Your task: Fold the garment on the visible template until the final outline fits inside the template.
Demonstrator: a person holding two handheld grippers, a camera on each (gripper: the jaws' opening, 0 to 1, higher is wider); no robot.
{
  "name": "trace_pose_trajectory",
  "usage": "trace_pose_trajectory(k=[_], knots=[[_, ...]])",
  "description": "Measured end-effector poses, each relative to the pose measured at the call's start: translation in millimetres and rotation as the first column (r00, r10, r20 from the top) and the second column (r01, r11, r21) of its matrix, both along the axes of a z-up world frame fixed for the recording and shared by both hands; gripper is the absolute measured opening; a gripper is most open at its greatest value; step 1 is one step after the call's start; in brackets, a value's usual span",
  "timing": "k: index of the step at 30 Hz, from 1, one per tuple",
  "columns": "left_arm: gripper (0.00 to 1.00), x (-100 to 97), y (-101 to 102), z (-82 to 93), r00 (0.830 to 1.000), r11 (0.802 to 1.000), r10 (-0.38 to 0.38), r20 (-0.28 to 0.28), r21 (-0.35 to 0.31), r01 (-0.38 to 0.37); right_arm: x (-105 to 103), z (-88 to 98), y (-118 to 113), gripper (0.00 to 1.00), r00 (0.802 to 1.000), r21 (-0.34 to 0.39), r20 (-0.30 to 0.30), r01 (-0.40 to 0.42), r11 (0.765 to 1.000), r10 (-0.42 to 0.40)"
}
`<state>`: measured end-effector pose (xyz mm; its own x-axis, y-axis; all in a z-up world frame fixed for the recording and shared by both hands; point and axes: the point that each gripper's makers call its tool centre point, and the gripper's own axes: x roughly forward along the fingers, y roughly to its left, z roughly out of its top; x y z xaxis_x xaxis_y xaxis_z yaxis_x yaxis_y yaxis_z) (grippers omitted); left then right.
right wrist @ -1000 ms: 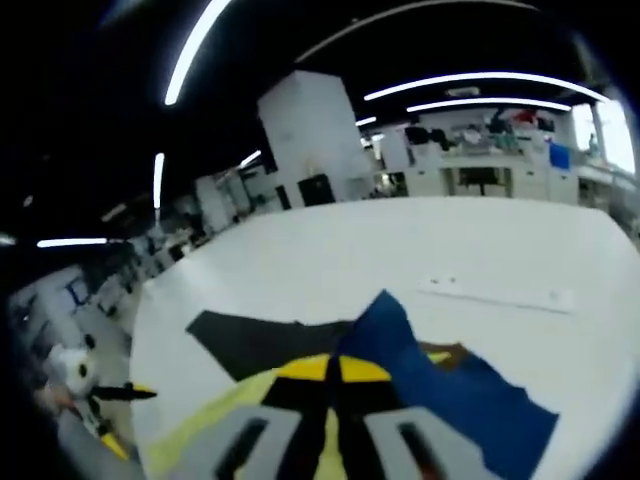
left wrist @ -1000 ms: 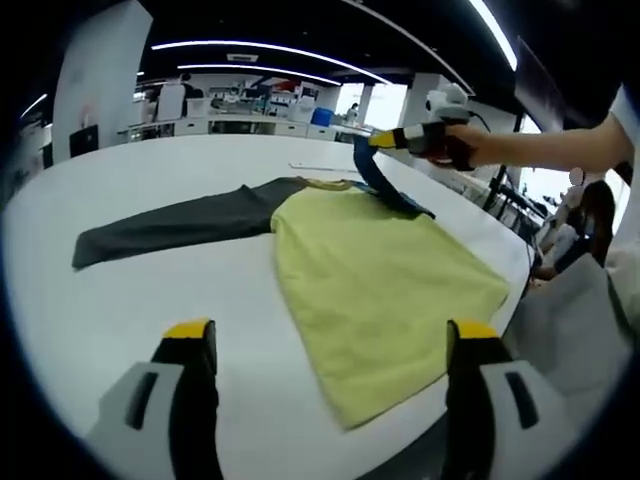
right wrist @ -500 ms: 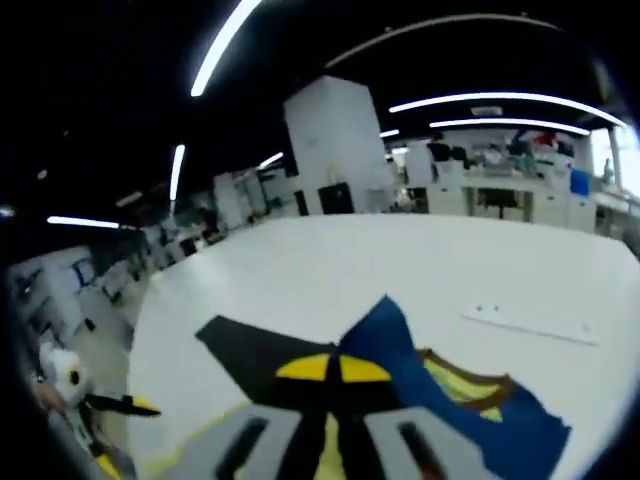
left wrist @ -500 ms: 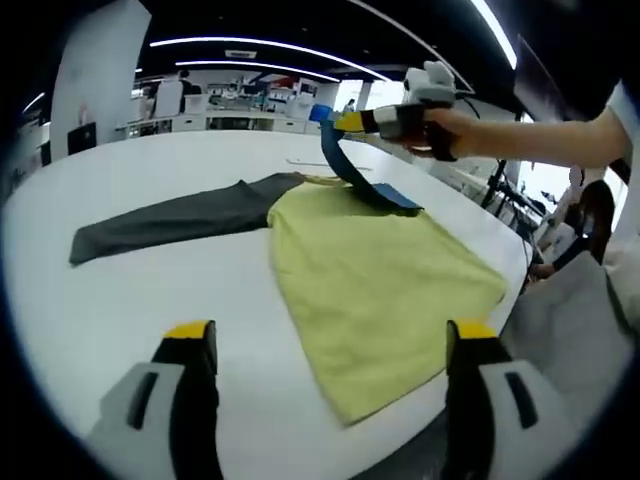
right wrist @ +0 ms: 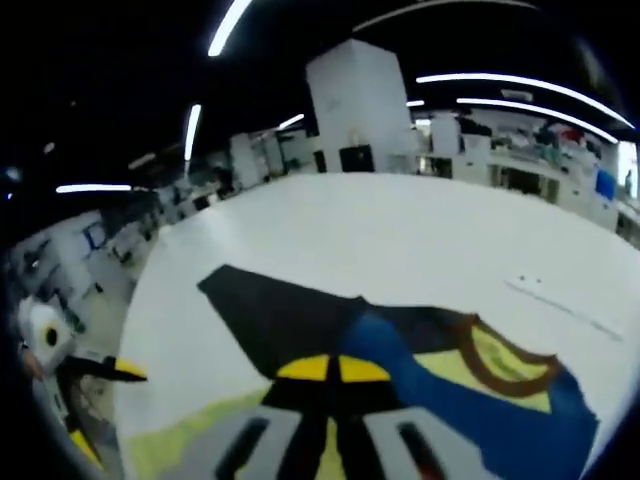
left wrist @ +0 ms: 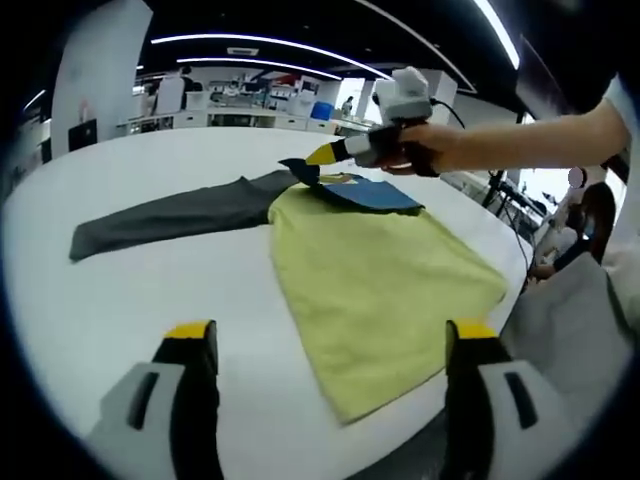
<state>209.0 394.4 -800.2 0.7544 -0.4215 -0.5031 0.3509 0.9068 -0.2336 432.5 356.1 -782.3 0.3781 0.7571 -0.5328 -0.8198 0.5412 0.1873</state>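
The blue sleeve (left wrist: 365,193) of the yellow-bodied fabric garment (left wrist: 385,280) is being carried across the chest by the right gripper (left wrist: 318,157), whose jaws are clenched on the sleeve's end. A moment ago the sleeve was being held up in a tall arc above the collar; now it is being laid low and nearly flat over the upper part of the yellow body, with its tip being drawn just past the brown-trimmed neckline (right wrist: 500,355) toward the dark grey sleeve (left wrist: 170,215). In the right gripper view, the blue cloth (right wrist: 470,400) is being spread just ahead of and beside the closed right gripper (right wrist: 326,368), with the dark grey sleeve (right wrist: 275,320) lying beyond the tips.

The left gripper (left wrist: 330,345) is being held released, jaws wide apart, above the large white table (left wrist: 150,300), with the garment's hem just ahead of it and nothing between the jaws.

The first sleeve fold is judged to be nearly finished; the grey sleeve is still lying stretched out, well ahead and to the side of the left gripper. No template outline can be made out on the table.
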Motion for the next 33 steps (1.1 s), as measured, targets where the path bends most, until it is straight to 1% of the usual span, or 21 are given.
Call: trace_pose_trajectory(k=[2, 4, 6, 12, 14, 16, 19, 20, 22, 24, 25, 26, 28, 30, 33], knots=[[0.91, -0.3, -0.3, -0.4, 1.000, 1.000, 0.000, -0.003, 0.000, 0.000, -3.2, -7.4, 2.2, 0.00, 1.000, -0.008, -0.020, -0.003, 1.000, 0.002], [0.91, -0.1, -0.7, -0.3, 1.000, 1.000, 0.000, -0.005, -0.006, -0.001, -1.5, -14.9, 4.3, 0.00, 1.000, -0.018, -0.029, -0.009, 1.000, 0.008], [0.91, 1.4, -1.7, 1.6, 1.000, 0.999, 0.010, 0.000, -0.030, -0.010, -3.5, -18.0, 6.0, 0.00, 0.999, -0.024, -0.037, -0.011, 1.000, 0.010], [0.91, 0.3, -0.3, -0.4, 1.000, 0.999, 0.011, -0.010, -0.030, -0.012, -7.8, -32.8, 9.1, 0.00, 0.998, -0.049, -0.059, -0.022, 0.999, 0.019], [0.91, 0.1, 0.2, -0.5, 1.000, 1.000, 0.013, -0.010, -0.025, -0.014, -10.0, -33.3, 8.7, 0.00, 0.998, -0.057, -0.060, -0.022, 0.998, 0.019], [0.91, 0.6, 1.6, -0.9, 1.000, 0.999, 0.021, -0.011, -0.033, -0.021, -11.6, -34.5, 7.4, 0.00, 0.998, -0.065, -0.055, -0.034, 0.997, 0.030], [0.91, 0.6, 1.0, -1.5, 1.000, 0.999, 0.018, -0.014, -0.030, -0.019, -8.1, -33.0, 4.1, 0.00, 0.998, -0.050, -0.056, -0.027, 0.998, 0.024], [0.91, 0.6, 0.3, -1.4, 1.000, 0.999, 0.016, -0.014, -0.030, -0.016, -7.9, -32.9, 3.2, 0.03, 0.998, -0.047, -0.062, -0.024, 0.999, 0.021], [0.91, 0.6, -0.8, -1.9, 1.000, 1.000, 0.011, -0.015, -0.029, -0.011, -9.1, -31.4, 0.9, 0.13, 0.997, -0.032, -0.072, -0.025, 0.999, 0.023], [0.91, 0.2, -0.8, -2.3, 1.000, 1.000, 0.008, -0.017, -0.027, -0.008, -13.7, -30.5, -2.5, 0.20, 0.996, -0.020, -0.083, -0.029, 0.999, 0.027], [0.91, 0.2, -1.1, -2.0, 1.000, 1.000, 0.009, -0.017, -0.027, -0.009, -16.4, -28.5, -2.3, 0.23, 0.996, -0.002, -0.078, -0.041, 0.999, 0.041], [0.91, 0.4, -0.9, -1.7, 1.000, 1.000, 0.011, -0.016, -0.029, -0.011, -18.8, -28.3, -4.1, 0.28, 0.996, 0.001, -0.076, -0.048, 0.999, 0.047], [0.91, 0.4, -0.5, -2.0, 1.000, 0.999, 0.013, -0.017, -0.030, -0.013, -15.2, -29.6, -8.0, 0.39, 0.996, 0.000, -0.068, -0.059, 0.998, 0.059], [0.91, 0.3, -0.7, -2.2, 1.000, 1.000, 0.011, -0.018, -0.029, -0.011, -18.4, -26.8, -10.4, 0.46, 0.996, 0.013, -0.059, -0.067, 0.998, 0.068], [0.91, -0.2, -1.6, -2.2, 1.000, 1.000, 0.007, -0.019, -0.028, -0.007, -18.7, -26.6, -15.0, 0.54, 0.996, 0.023, -0.062, -0.070, 0.997, 0.072]])
